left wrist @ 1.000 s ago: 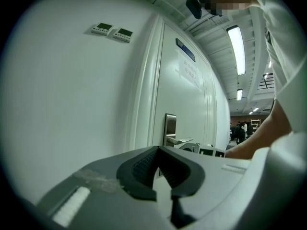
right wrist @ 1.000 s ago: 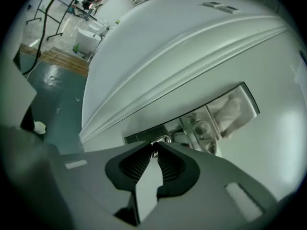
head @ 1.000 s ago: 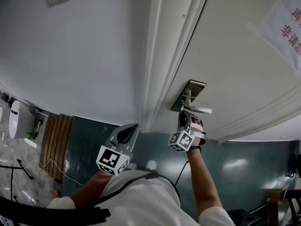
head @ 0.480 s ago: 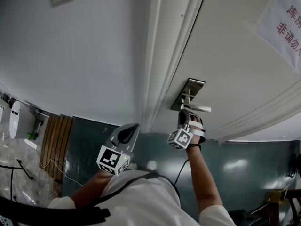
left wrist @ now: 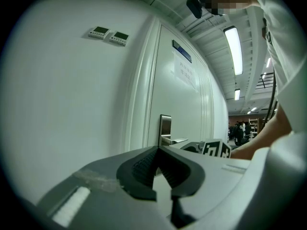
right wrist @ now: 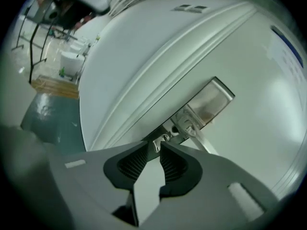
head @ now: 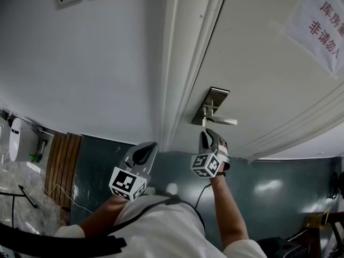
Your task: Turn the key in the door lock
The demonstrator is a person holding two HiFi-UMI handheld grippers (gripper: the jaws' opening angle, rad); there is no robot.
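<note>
Door (head: 258,63) ahead; right gripper (head: 207,136) drew back, jaws opening around key (right wrist: 158,144) (left gripper (left wrist: 158,150) shut).

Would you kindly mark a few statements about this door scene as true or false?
1. The left hand-held gripper is shut on nothing. True.
2. The right hand-held gripper clamps the lever handle. False: its jaws have just been opening and stand apart, with the key at their tips, unpressed.
3. A paper sign hangs on the door. True.
4. The key sits above the lever handle. False: it sits below it, on the lock plate.
</note>
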